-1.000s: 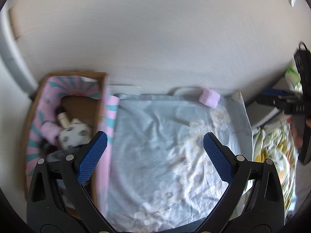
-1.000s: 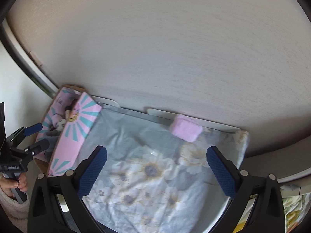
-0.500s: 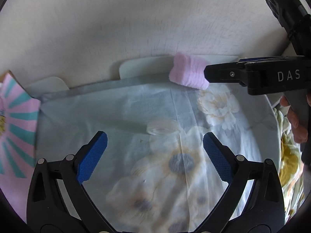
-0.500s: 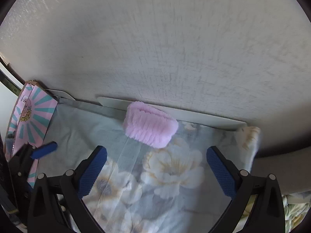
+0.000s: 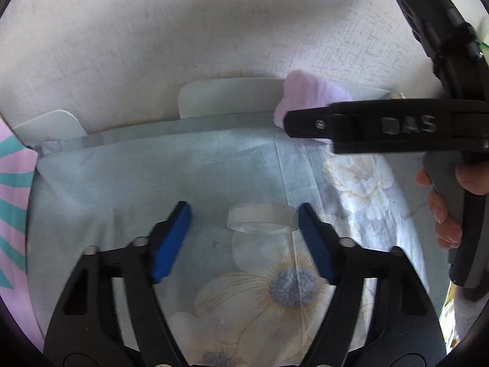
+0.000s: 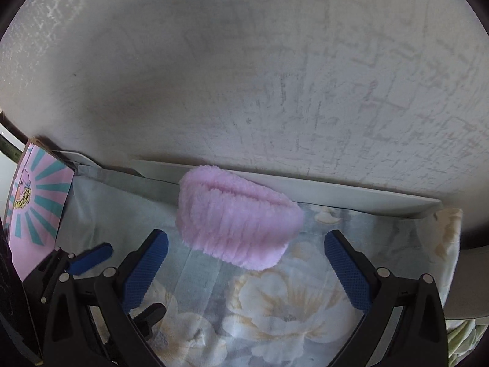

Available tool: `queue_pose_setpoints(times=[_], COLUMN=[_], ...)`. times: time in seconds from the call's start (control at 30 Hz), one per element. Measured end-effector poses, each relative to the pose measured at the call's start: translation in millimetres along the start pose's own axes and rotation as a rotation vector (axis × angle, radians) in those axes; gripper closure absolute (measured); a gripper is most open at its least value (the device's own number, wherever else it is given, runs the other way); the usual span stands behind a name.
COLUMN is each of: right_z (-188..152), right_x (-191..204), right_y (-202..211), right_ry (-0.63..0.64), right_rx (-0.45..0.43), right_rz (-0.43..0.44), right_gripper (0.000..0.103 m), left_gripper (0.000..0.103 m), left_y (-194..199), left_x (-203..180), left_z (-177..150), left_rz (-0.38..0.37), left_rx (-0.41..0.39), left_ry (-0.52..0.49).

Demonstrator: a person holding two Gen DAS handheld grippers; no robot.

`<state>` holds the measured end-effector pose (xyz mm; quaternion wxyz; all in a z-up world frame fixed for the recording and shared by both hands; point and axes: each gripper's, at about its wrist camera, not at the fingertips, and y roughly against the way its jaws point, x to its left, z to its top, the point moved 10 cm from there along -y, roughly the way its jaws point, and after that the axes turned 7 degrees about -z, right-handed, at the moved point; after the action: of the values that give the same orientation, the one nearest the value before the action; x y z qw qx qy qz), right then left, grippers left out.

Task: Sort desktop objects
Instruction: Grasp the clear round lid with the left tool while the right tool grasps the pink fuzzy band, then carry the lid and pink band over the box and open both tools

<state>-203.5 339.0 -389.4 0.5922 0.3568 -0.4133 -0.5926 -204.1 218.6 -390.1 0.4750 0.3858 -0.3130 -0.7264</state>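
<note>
Here the floral cloth [image 5: 152,177] covers the counter. The pink pouch [image 6: 235,223] lies near the wall, long axis across the right tongs [image 6: 244,269], which are apart and closing, not yet touching. Nearer, the left tongs [image 5: 244,238] are closing around the clear tape roll [image 5: 262,220], pads not yet pressing.
</note>
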Motion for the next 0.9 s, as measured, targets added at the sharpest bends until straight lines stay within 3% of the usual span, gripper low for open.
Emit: queue_pose_setpoints(times=[0.07, 0.13, 0.33, 0.43, 0.67, 0.9], right_z=[0.0, -2.4, -3.5, -5.0, -4.6, 0.9], right_x=[0.9, 2.4, -2.6, -8.1, -19.3, -28.5], right_y=[-3.8, -9.1, -4.0, 2.7, 37.3, 98.4], right_ry=[0.0, 0.008, 0.012, -0.001, -0.036, -0.014], right_rx=[-0.002, 0.011, -0.017, -0.019, -0.049, -0.072], right_rz=[-0.002, -0.005, -0.03, -0.017, -0.01, -0.014], right_gripper=[0.021, 0.045, 0.068, 0.073, 0.074, 0.074], left_gripper=[0.055, 0.064, 0.064, 0.064, 0.064, 0.064], left_y=[1.0, 1.8, 9.2, 16.1, 43.4, 106.2], left_x=[-2.5, -4.4, -8.1, -12.7, -23.3, -22.1], left_z=[-0.8, -1.5, 1.1, 4.2, 5.6, 21.5], left_rz=[-0.003, -0.009, -0.03, -0.035, -0.033, -0.003], left_rx=[-0.016, -0.02, -0.031, -0.036, -0.026, -0.034], left_ry=[-0.016, -0.028, -0.031, -0.04, -0.067, -0.05])
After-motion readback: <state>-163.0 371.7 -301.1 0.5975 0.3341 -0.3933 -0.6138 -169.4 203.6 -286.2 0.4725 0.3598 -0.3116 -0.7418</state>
